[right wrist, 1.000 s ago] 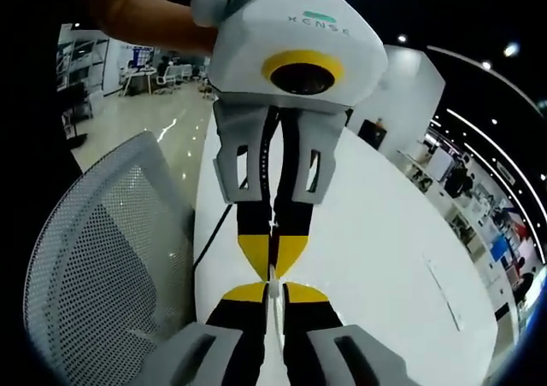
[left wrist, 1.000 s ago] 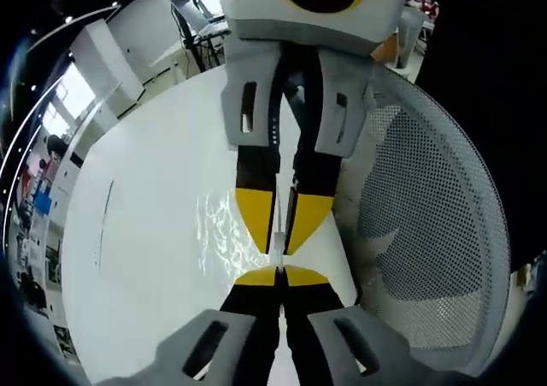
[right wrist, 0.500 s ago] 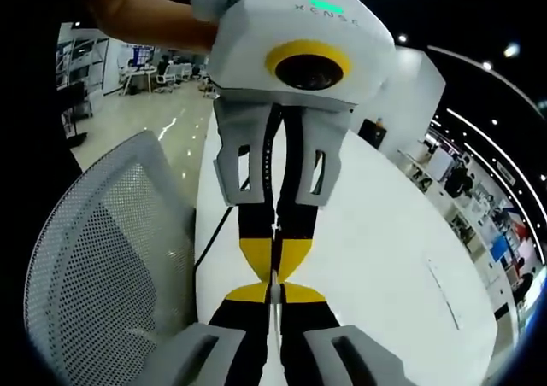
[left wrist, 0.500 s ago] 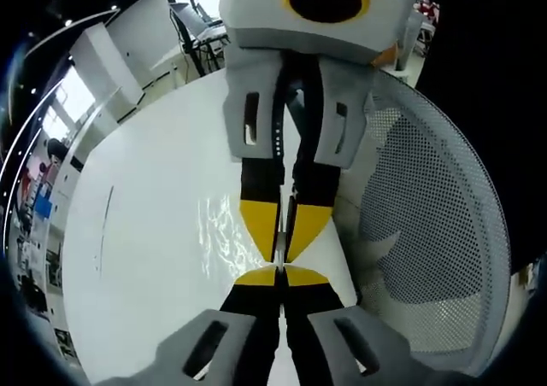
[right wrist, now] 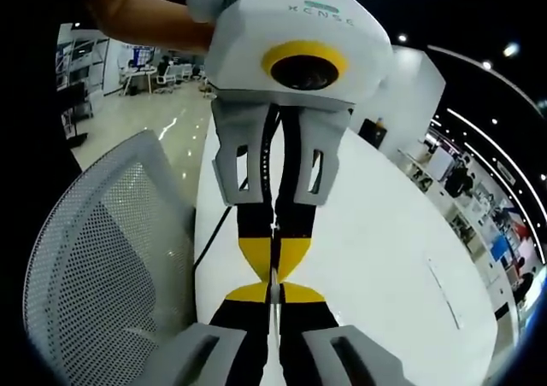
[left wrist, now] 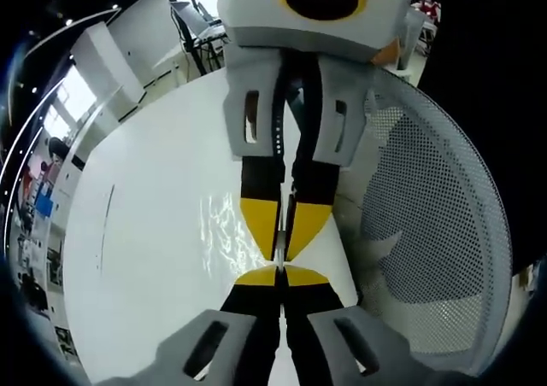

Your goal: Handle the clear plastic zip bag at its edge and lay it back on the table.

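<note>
1. Closing together at the bottom of the left gripper view: the yellow-tipped black jaws of the left gripper (left wrist: 281, 275), pressed tip to tip and pinching a thin edge of the clear, crinkled plastic zip bag (left wrist: 224, 232).
2. Coming in from the top of the same view: the right gripper (left wrist: 283, 236), its own yellow-tipped jaws drawn narrow and pointing down, clamping the same edge of the bag just above the left gripper's tips.
3. Spreading out to the left of the meeting jaws: the bag's glinting, wrinkled film, lying low over the glossy white oval table (left wrist: 145, 258); hard to tell whether fully resting on it or partly lifted.
4. Standing just right of the grippers, beside the table's edge: a white perforated mesh chair back (left wrist: 432, 224).
5. Showing the mirror of this in the right gripper view: the right gripper (right wrist: 273, 294) at the bottom with jaws shut, a thin pale strip of the bag's edge (right wrist: 273, 282) caught between the tips.
6. Reaching down from the top there: the left gripper (right wrist: 273, 258), jaws pinched nearly together, held by a person's bare hand (right wrist: 145, 23).
7. Sitting to the left in that view: the mesh chair back (right wrist: 94, 266), with the white table (right wrist: 385, 258) stretching away to the right.
</note>
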A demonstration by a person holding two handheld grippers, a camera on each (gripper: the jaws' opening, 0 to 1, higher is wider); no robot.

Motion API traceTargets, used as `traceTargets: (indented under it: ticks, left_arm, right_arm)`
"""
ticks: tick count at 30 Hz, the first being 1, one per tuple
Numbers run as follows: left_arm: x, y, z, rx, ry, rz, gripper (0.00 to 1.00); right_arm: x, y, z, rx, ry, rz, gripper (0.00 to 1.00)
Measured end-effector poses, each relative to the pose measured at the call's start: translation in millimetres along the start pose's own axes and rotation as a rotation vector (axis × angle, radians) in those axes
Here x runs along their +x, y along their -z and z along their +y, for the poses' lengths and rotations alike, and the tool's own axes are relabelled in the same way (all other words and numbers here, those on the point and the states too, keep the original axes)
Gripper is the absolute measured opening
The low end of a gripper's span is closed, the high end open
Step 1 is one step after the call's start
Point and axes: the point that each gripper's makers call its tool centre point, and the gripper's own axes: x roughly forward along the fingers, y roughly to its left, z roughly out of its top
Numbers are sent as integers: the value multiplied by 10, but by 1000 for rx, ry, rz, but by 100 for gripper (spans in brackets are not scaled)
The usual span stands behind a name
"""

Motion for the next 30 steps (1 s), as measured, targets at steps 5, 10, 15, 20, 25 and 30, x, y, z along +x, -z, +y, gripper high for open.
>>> traceTargets:
  ticks: [5,10,15,20,25,30]
  left_arm:
    - [-8,9,10,-9,-3,-3,0]
    - [-9,22,18,-11,-1,-3,0]
    - [-15,33,24,-10,-3,-1,0]
    - [-21,33,31,-13,-4,-1,0]
    - [-15,35,25,-11,0,1,0]
    - [-23,42,17,-11,0,3,0]
  right_arm:
    - [-4,0,-20,10,-4,-4,0]
    - [0,2,-23,7,-5,-2,0]
    - [-6,10,-30,9,-4,-2,0]
    - [-12,13,-37,11,-1,-2,0]
    - [-20,22,-31,13,0,-1,0]
    - [-31,29,-28,17,1,-2,0]
